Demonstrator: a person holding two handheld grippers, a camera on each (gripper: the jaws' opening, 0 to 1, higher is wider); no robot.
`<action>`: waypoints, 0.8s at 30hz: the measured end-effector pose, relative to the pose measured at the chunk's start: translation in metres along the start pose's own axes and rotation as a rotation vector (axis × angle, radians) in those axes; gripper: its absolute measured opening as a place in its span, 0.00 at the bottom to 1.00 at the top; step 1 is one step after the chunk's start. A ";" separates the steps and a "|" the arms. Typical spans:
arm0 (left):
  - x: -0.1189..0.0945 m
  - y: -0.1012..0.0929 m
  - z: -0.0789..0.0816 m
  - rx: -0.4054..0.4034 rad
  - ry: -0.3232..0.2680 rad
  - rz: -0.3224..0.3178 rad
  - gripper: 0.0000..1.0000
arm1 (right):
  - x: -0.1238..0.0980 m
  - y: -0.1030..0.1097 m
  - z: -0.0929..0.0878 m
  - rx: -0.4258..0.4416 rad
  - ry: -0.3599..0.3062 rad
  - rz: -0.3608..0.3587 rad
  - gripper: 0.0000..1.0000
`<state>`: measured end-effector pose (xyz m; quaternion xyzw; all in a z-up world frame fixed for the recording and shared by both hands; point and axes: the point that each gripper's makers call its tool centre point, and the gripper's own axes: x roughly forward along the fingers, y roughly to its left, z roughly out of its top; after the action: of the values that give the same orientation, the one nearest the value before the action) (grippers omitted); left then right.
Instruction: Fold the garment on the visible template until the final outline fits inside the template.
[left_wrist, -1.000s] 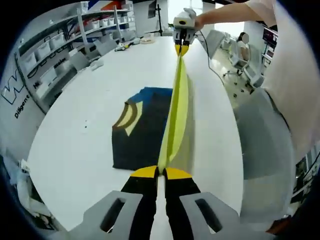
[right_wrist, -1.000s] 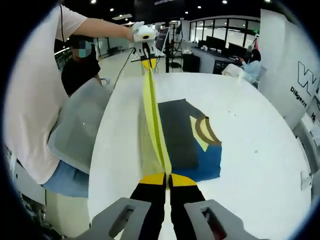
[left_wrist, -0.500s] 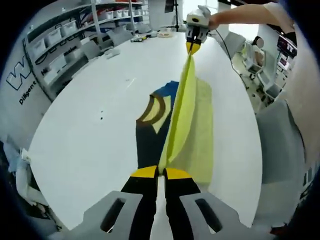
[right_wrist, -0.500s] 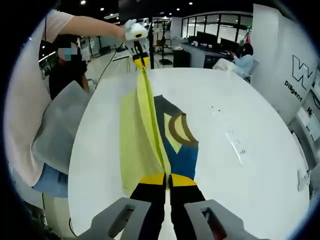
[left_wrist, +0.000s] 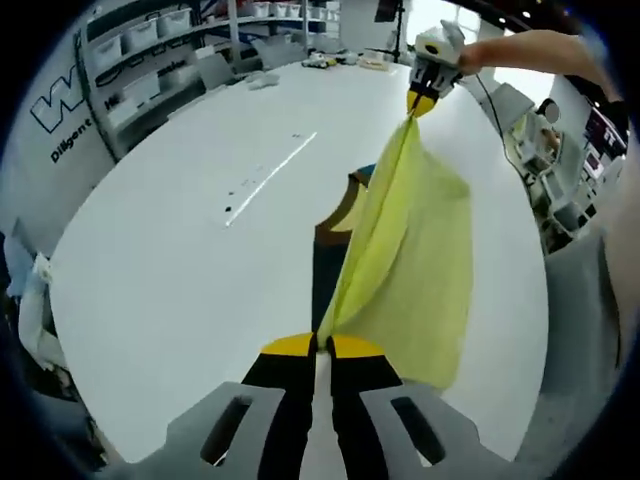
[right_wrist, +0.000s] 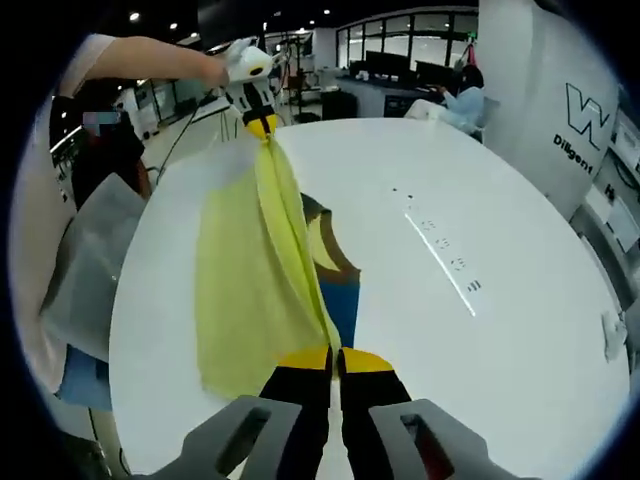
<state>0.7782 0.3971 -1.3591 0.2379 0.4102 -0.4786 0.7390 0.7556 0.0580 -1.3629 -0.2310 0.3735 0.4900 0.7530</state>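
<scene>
A yellow garment (left_wrist: 410, 250) hangs stretched in the air between both grippers, its loose part spreading downward as a wide sheet. My left gripper (left_wrist: 320, 345) is shut on one end of its upper edge. My right gripper (left_wrist: 424, 100), held by a hand at the far end, is shut on the other end. In the right gripper view the same garment (right_wrist: 245, 270) runs from my right gripper (right_wrist: 335, 352) up to the left gripper (right_wrist: 262, 122). Below it on the white table (left_wrist: 180, 250) lies the dark blue template (left_wrist: 328, 260) with a brown and yellow arc, mostly hidden by the cloth; the template (right_wrist: 335, 270) peeks out beside the garment.
A thin line of small marks (left_wrist: 265, 180) crosses the table top. Shelves with bins (left_wrist: 150, 30) stand past the table's far edge. A grey chair (right_wrist: 85, 270) sits beside the table, and a seated person (right_wrist: 460, 85) is farther back. An arm (left_wrist: 530, 50) holds the far gripper.
The garment has opened from a narrow taut strip into a wide hanging sheet. It now covers more of the template. Both views have swung across the table.
</scene>
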 end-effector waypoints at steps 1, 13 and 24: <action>0.005 0.004 -0.002 -0.020 0.003 -0.001 0.03 | 0.004 -0.003 -0.002 0.010 0.004 -0.003 0.00; 0.041 0.027 -0.012 -0.222 0.018 0.011 0.04 | 0.039 -0.024 -0.020 0.087 0.042 -0.028 0.00; 0.056 0.040 -0.018 -0.371 -0.033 0.064 0.06 | 0.054 -0.035 -0.036 0.147 0.090 -0.090 0.00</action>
<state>0.8192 0.3989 -1.4171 0.1026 0.4715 -0.3749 0.7916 0.7885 0.0485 -1.4282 -0.2137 0.4310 0.4160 0.7717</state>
